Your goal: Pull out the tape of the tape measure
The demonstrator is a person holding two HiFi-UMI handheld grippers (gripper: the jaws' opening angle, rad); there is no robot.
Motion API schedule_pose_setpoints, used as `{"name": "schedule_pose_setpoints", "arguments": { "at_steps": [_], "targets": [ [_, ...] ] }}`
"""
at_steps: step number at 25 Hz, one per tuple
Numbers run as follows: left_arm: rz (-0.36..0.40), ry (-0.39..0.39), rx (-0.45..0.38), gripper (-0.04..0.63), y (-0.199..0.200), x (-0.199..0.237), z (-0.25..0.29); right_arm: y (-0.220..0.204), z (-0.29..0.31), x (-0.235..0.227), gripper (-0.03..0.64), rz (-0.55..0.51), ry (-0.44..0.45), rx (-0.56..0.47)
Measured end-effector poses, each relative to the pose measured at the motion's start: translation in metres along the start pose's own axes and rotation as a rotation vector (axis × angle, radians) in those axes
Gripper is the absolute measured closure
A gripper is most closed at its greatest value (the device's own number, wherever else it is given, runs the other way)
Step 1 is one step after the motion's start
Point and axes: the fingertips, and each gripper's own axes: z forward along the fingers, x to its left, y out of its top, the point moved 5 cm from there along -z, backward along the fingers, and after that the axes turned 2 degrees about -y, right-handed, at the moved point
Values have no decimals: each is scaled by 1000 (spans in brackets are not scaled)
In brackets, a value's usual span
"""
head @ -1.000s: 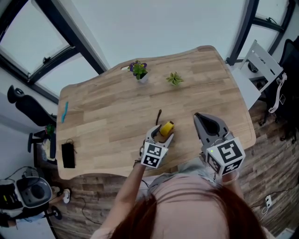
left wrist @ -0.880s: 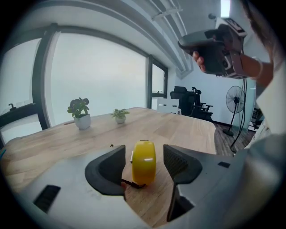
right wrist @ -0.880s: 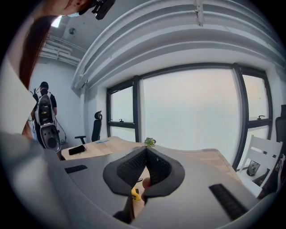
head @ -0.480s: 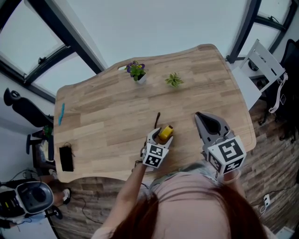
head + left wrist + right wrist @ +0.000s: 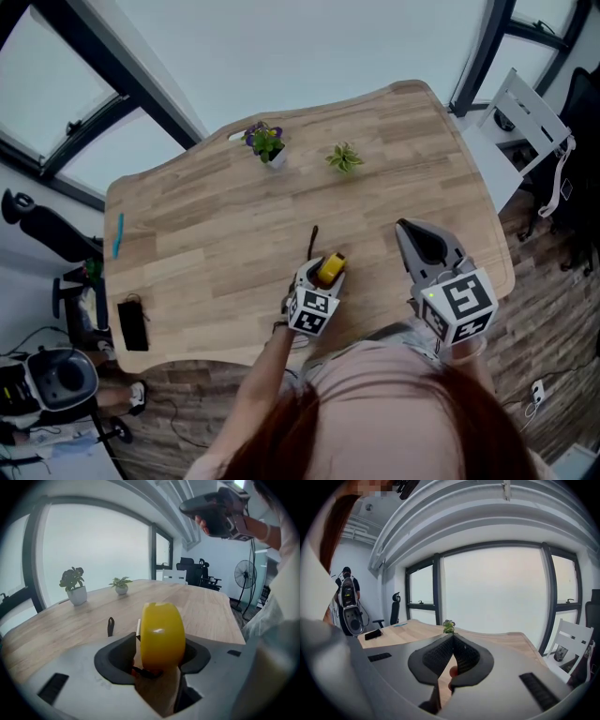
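A yellow tape measure (image 5: 331, 267) stands on edge on the wooden table (image 5: 206, 225), near its front edge. My left gripper (image 5: 323, 270) reaches around it from the near side. In the left gripper view the tape measure (image 5: 161, 634) sits between the two dark pads, with a narrow gap showing at the left pad; the jaws have just been closing and count as open. Its black wrist strap (image 5: 312, 239) lies on the wood beyond it. To the right, my right gripper (image 5: 409, 231) hovers above the table, shut and empty, its tips meeting in the right gripper view (image 5: 452, 639).
Two small potted plants (image 5: 265, 142) (image 5: 343, 158) stand near the far edge. A blue pen (image 5: 118, 234) and a black flat object (image 5: 133, 323) lie at the left end. A white chair (image 5: 530, 112) stands off the table's right end.
My left gripper has sunk lower around the tape measure, whose yellow top now shows less. The right gripper has drifted slightly. The tape measure has stayed in place.
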Motion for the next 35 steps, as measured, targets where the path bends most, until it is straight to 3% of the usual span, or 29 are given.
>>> {"name": "schedule_pose_setpoints", "arguments": {
  "at_steps": [5, 15, 21, 35],
  "targets": [
    [90, 6, 37, 403, -2, -6, 3, -4, 2, -2, 617, 15, -8, 3],
    [0, 12, 34, 421, 0, -1, 0, -10, -6, -6, 617, 40, -31, -10],
    [-60, 27, 27, 422, 9, -1, -7, -10, -9, -5, 617, 5, -50, -27],
    [-124, 101, -88, 422, 48, 6, -54, -6, -11, 18, 617, -79, 5, -74]
  ]
}}
